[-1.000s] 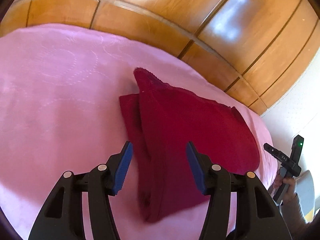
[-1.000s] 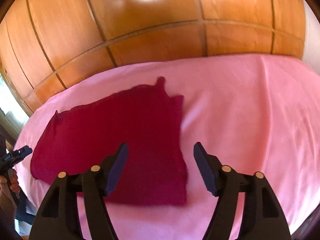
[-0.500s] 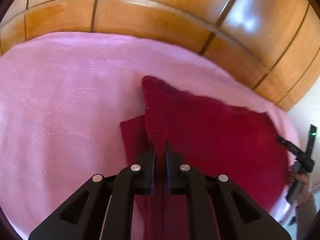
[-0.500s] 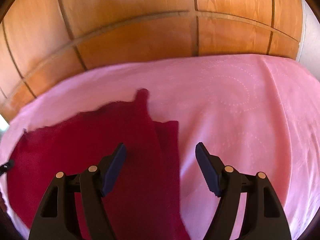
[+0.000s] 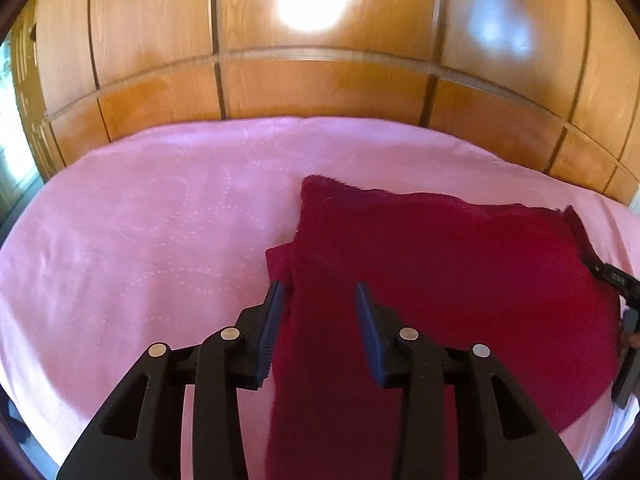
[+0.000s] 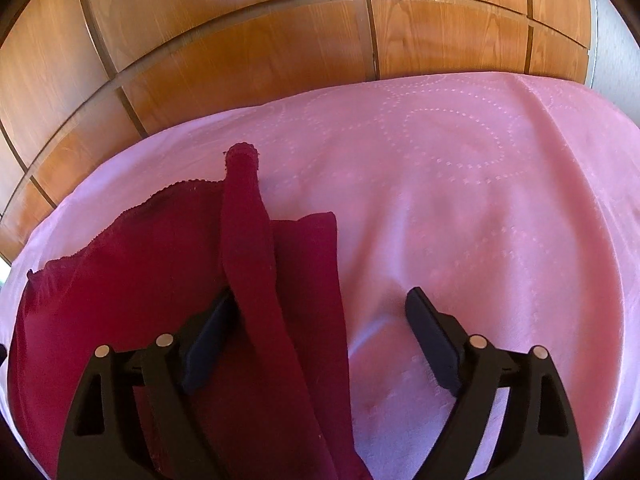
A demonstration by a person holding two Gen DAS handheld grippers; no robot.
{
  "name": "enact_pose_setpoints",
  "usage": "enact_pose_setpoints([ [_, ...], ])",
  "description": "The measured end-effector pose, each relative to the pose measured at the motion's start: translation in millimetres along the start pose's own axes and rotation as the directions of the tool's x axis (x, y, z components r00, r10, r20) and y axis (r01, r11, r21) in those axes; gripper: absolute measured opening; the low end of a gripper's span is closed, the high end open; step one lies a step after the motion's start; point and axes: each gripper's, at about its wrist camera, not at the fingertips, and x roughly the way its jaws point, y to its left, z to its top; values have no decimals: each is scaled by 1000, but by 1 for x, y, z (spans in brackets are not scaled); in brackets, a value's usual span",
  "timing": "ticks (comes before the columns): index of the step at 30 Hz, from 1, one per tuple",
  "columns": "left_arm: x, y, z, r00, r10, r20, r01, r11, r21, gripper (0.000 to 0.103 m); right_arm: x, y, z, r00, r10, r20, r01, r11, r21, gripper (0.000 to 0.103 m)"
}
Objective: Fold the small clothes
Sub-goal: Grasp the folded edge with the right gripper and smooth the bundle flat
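The dark red cloth (image 5: pixel 440 264) lies half folded on the pink bed (image 5: pixel 140 240), both the left gripper (image 5: pixel 318 320) and right gripper (image 6: pixel 320 320) have just been opening with cloth between them, unpinched, so next comes another fold.

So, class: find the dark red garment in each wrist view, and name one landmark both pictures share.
Left wrist view: the dark red garment fills the centre-right, running down between the open left gripper fingers.
Right wrist view: it lies lower left, a raised fold between the open right gripper fingers.
Shared landmark: the wooden panelled wall behind the pink bedspread.
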Motion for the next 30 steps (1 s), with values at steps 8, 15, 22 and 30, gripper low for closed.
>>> enact_pose_setpoints([
  [8, -9, -23, -10, 999, -46, 14, 45, 998, 40, 37, 2, -2, -1, 1000, 22, -7, -22, 1000, 15, 88],
  [15, 6, -34, -20, 998, -55, -26, 56, 997, 59, 37, 2, -5, -2, 999, 52, -15, -52, 998, 35, 90],
  [22, 20, -34, -26, 998, -46, -41, 48, 997, 59, 56, 2, -5, 0, 997, 67, -32, -66, 997, 40, 91],
  [30, 29, -28, -26, 996, -72, -58, 73, 997, 23, 59, -11, -21, 0, 971, 198, -134, -192, 980, 61, 92],
])
